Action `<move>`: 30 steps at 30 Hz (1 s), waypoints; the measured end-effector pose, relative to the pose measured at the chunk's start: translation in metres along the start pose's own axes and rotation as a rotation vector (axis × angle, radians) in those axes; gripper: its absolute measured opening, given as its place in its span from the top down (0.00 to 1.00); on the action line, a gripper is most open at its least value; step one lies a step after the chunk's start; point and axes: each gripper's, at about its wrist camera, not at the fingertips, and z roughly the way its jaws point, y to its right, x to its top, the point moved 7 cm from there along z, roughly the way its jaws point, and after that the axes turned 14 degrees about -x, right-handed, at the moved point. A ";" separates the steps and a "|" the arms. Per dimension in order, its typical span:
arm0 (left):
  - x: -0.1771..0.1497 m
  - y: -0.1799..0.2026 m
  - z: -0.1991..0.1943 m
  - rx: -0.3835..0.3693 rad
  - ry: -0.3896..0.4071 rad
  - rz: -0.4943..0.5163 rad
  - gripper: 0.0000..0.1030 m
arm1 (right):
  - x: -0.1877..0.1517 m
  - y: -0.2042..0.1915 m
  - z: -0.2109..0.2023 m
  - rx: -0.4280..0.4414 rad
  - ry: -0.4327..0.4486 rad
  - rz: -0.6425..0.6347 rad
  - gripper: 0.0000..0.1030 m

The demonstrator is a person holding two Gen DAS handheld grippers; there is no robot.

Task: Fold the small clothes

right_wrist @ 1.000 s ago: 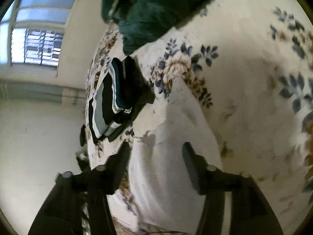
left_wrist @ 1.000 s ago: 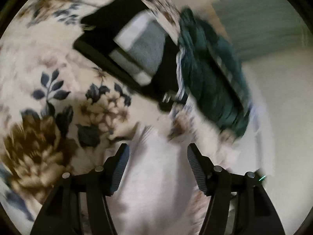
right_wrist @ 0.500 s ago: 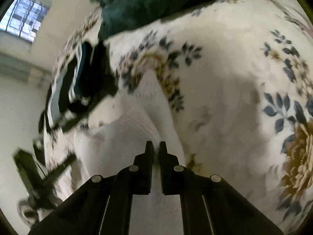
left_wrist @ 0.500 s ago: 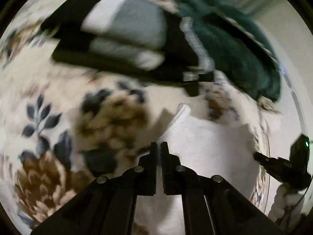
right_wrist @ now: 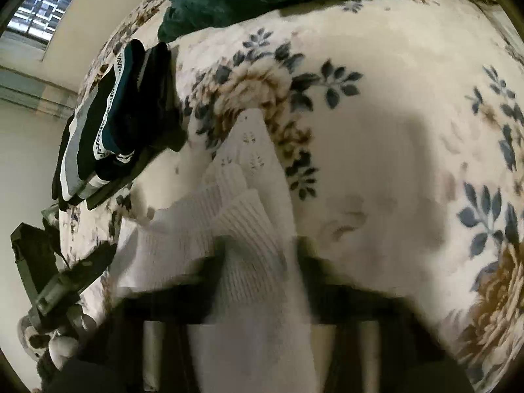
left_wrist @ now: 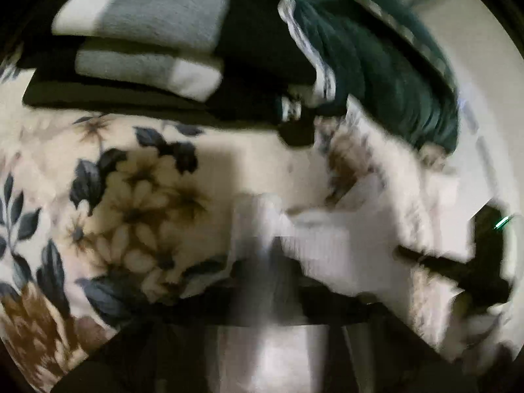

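Observation:
A white ribbed knit garment point(right_wrist: 249, 216) lies on the floral blanket point(right_wrist: 393, 131), folded over on itself; it also shows in the left wrist view point(left_wrist: 321, 239). Both current frames are smeared by motion. My right gripper point(right_wrist: 258, 262) sits over the garment with white knit between its blurred fingers, which look spread. My left gripper point(left_wrist: 265, 278) is over the garment's edge, its fingers too blurred to read. The other gripper shows at the right of the left wrist view point(left_wrist: 471, 268) and at the lower left of the right wrist view point(right_wrist: 65, 281).
A stack of folded clothes, black, grey and white point(left_wrist: 147, 32), lies on the blanket point(left_wrist: 131, 180) beyond the garment, also in the right wrist view point(right_wrist: 111, 124). A dark green cloth point(left_wrist: 376, 65) lies beside it. A wall and window point(right_wrist: 42, 9) are beyond the bed.
Both grippers were open a second ago, then shut on the white garment. Now both views are blurred with motion, the garment is folded over, and the right fingers look spread apart again.

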 end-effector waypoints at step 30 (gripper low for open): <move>-0.169 -0.020 -0.064 0.117 0.074 -0.179 0.94 | -0.160 0.054 0.004 -0.004 -0.253 0.047 0.92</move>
